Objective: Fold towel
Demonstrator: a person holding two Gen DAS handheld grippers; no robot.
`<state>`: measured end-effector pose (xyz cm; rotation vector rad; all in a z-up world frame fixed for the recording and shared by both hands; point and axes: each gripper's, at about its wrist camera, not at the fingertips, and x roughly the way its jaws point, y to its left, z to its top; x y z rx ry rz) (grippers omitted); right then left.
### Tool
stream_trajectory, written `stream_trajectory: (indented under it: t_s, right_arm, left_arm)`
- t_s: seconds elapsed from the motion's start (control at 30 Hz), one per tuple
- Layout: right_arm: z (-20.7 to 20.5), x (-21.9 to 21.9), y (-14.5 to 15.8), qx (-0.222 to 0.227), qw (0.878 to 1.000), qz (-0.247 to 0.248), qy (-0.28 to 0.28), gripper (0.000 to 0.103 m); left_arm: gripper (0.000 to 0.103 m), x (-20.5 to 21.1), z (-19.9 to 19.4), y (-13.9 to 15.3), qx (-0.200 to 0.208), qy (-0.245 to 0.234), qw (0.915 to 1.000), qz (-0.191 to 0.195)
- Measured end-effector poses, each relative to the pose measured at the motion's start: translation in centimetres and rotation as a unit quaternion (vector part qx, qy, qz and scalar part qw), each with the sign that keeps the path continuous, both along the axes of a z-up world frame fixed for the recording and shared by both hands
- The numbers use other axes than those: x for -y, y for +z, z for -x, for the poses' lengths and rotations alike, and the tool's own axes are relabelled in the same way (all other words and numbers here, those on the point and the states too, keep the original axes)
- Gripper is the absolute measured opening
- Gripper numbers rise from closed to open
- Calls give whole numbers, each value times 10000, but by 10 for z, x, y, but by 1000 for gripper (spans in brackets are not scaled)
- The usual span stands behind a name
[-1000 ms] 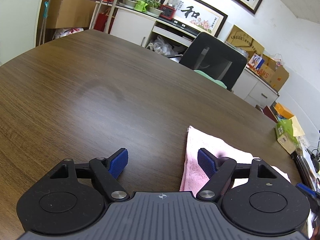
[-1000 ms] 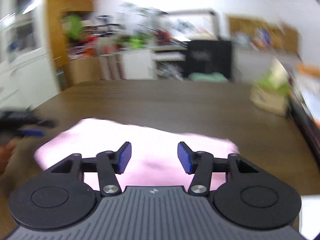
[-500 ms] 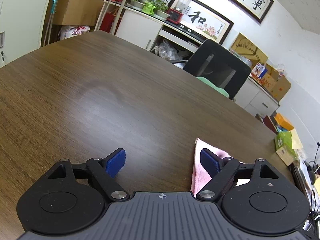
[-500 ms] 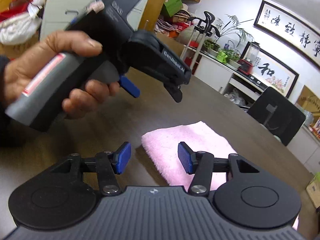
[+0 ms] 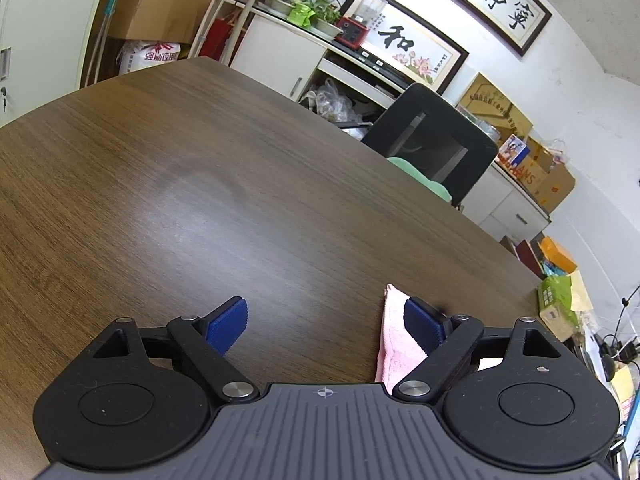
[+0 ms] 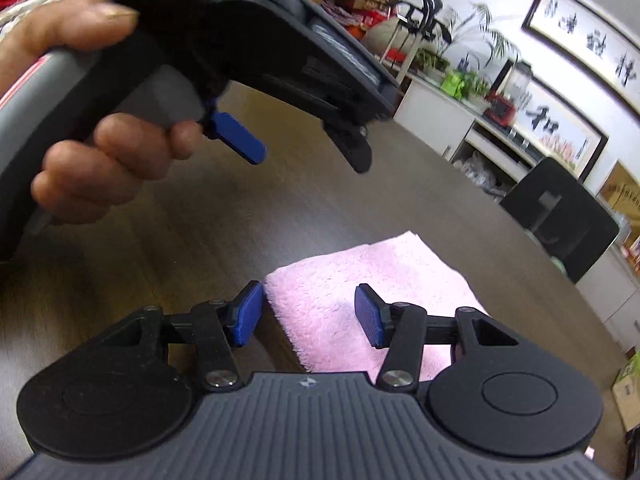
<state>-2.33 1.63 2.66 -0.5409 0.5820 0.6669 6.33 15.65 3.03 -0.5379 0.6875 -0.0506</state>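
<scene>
Table [image 5: 248,184]: dark wood-grain top, fills both views; near edge hidden behind the gripper bodies.
Towel [image 6: 372,276]: pink, folded flat on the table. Right wrist view shows 2 clear edges; near part hidden under the gripper body. Left wrist view shows only a narrow strip [image 5: 394,340] behind the right-hand finger.
Left gripper [image 5: 325,322]: jaws wide apart, nothing between the 2 blue pads, held above bare table just left of the towel.
Right gripper [image 6: 309,315]: jaws apart, empty, above the towel's near-left corner; contact cannot be judged.
Hand [image 6: 108,160]: grips the left gripper's handle, cut off at frame edge, blurred.
</scene>
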Motion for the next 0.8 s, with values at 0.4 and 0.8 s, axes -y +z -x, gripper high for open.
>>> stream_trajectory:
  t_s: [0.4, 0.8]
  right_arm:
    - [-8, -20, 17, -598, 9933, 829, 531, 58]
    - [-14, -43, 29, -1034, 9750, 1673, 1029, 40]
  left_arm:
    - [92, 1, -2, -1, -34, 24, 10000, -33]
    - [94, -4, -1, 4, 33, 149, 9999, 2]
